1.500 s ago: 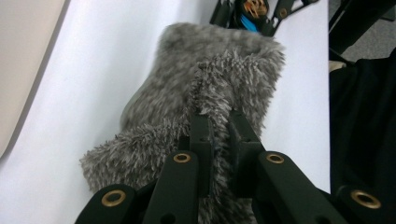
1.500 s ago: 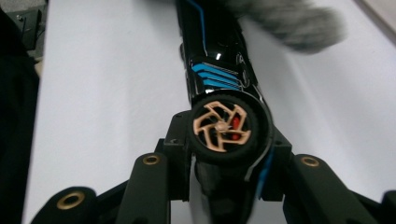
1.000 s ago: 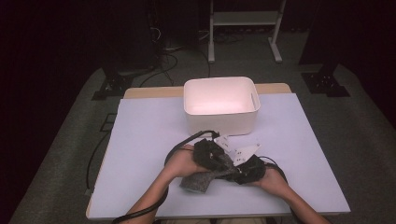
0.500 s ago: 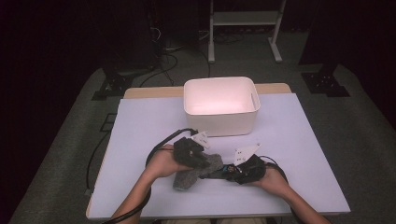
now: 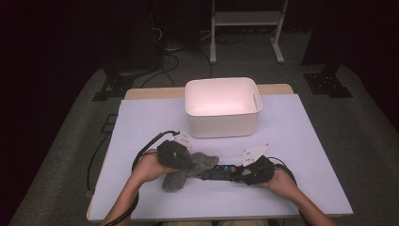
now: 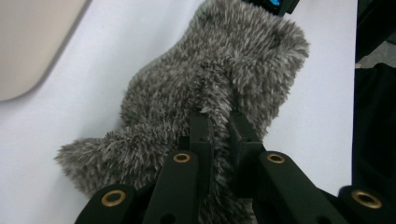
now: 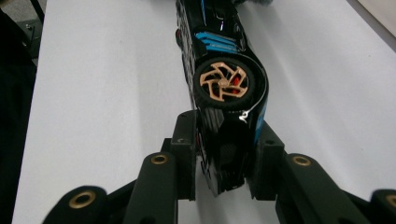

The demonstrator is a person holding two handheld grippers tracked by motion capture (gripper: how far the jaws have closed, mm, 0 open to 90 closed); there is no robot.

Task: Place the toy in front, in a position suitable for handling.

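- Your left tool (image 6: 218, 122) is pinched tight on a ridge of the fuzzy grey cloth (image 6: 205, 93); in the left gripper view the fur bulges up between the two jaws.
- That cloth lies flat on the counter (image 5: 301, 136), spread out just in front of your left hand (image 5: 146, 168) in the high view, near the front edge and a bit left of centre.
- Your right tool (image 7: 224, 154) is clamped on one end of the black toy car (image 7: 219, 56). The car sits on its side between the jaws, so you're looking straight at an orange-spoked wheel (image 7: 223, 82), with blue stripes further along the body.
- From the high view, the car points left from your right hand (image 5: 282, 181) toward the cloth, and its far end reaches the cloth's edge. Can't tell whether it's tucked under the fur or just touching it.
- The white bin (image 5: 222, 107) stands behind all this, toward the back of the counter, apart from both tools.
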